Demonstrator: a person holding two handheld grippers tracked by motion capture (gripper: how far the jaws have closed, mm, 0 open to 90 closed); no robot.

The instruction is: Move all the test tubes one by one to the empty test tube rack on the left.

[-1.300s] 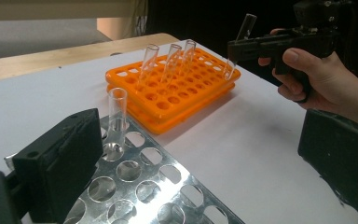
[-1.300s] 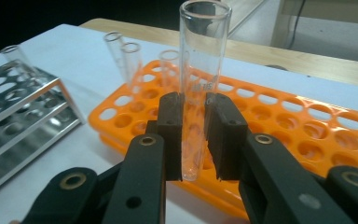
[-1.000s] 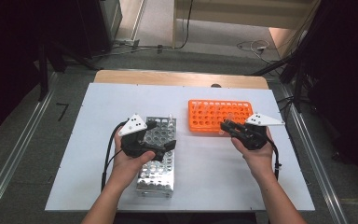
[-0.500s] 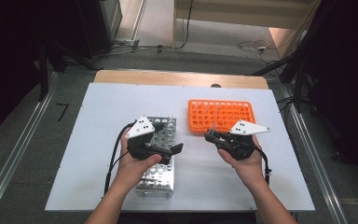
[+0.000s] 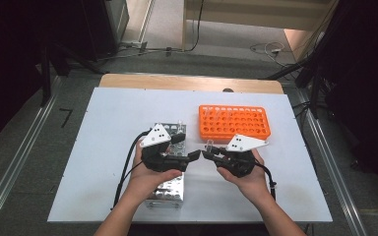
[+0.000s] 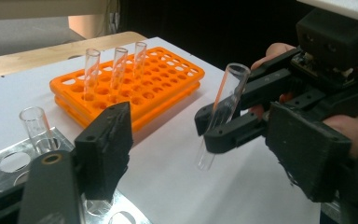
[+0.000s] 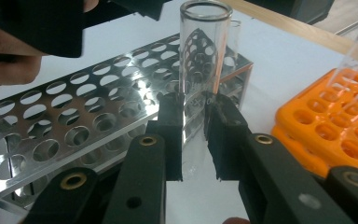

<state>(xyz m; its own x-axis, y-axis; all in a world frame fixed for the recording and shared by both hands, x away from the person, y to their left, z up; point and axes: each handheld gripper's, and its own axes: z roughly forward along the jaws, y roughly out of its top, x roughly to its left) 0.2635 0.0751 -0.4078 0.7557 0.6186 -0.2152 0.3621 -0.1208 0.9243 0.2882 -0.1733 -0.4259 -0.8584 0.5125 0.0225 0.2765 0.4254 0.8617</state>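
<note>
Left gripper view, three tubes in orange rack (image 6: 135,88), right gripper (image 6: 223,126) clamping one glass tube (image 6: 223,109), left gripper (image 6: 205,158) fingers closing, empty.

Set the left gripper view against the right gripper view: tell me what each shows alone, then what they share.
Left gripper view alone: three tubes standing in the orange rack, and the right gripper seen from outside, gripping the glass tube above the table.
Right gripper view alone: the long perforated top of the metal rack.
Shared: the held tube, both racks and the white table.
</note>
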